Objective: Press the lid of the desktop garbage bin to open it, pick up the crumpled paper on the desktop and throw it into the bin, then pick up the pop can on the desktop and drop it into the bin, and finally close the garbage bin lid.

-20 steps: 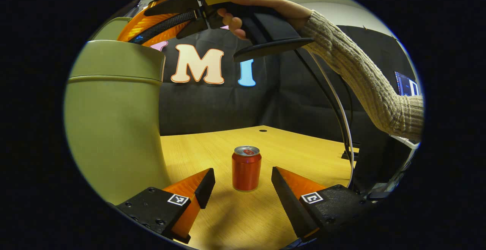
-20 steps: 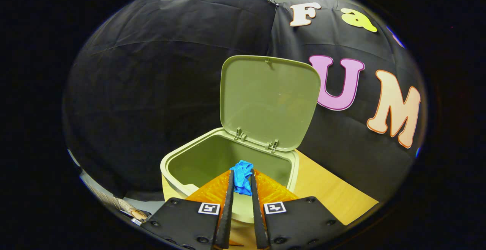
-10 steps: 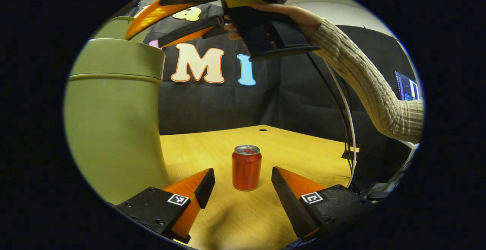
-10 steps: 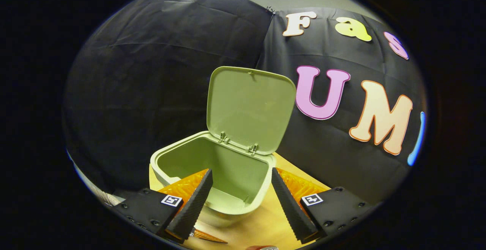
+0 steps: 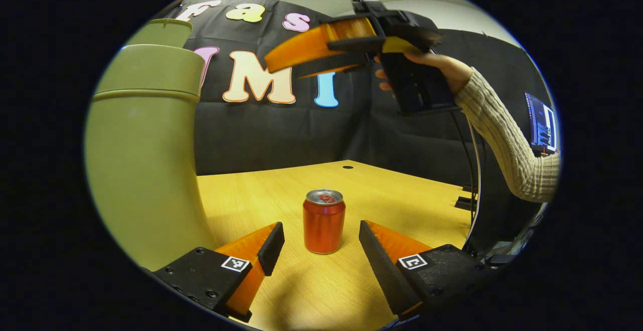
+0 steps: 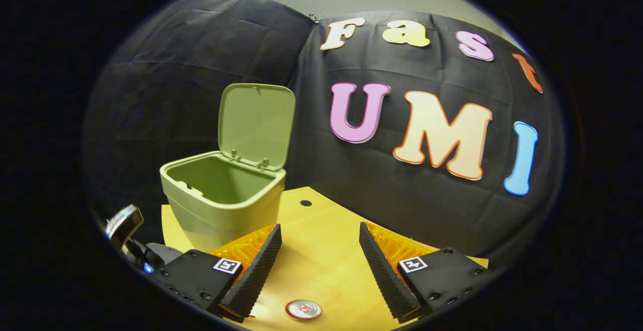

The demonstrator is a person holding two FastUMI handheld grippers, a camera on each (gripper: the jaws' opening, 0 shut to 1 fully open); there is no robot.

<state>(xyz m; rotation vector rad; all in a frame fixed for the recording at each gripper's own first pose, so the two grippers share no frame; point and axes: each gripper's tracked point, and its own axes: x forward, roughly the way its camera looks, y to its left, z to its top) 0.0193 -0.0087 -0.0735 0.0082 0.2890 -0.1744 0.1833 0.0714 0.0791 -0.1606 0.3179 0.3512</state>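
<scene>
Both views are lit from overhead by warm indoor light; the wooden desk (image 5: 382, 190) glows bright yellow while the black cloth wall (image 6: 191, 70) stays dim and swallows detail; a pale ceiling patch near the top of the right gripper view marks the source. In the left gripper view the pop can (image 5: 324, 220) throws a soft shadow toward the camera; its rim catches a small highlight; the bin (image 5: 145, 155) bows strongly at the left edge from fisheye distortion; its near wall looks slightly soft. The other gripper (image 5: 301, 60) overhead is a touch blurred; a screen (image 5: 542, 127) at the far right glows blue. Central focus is crisp; edges darken.
</scene>
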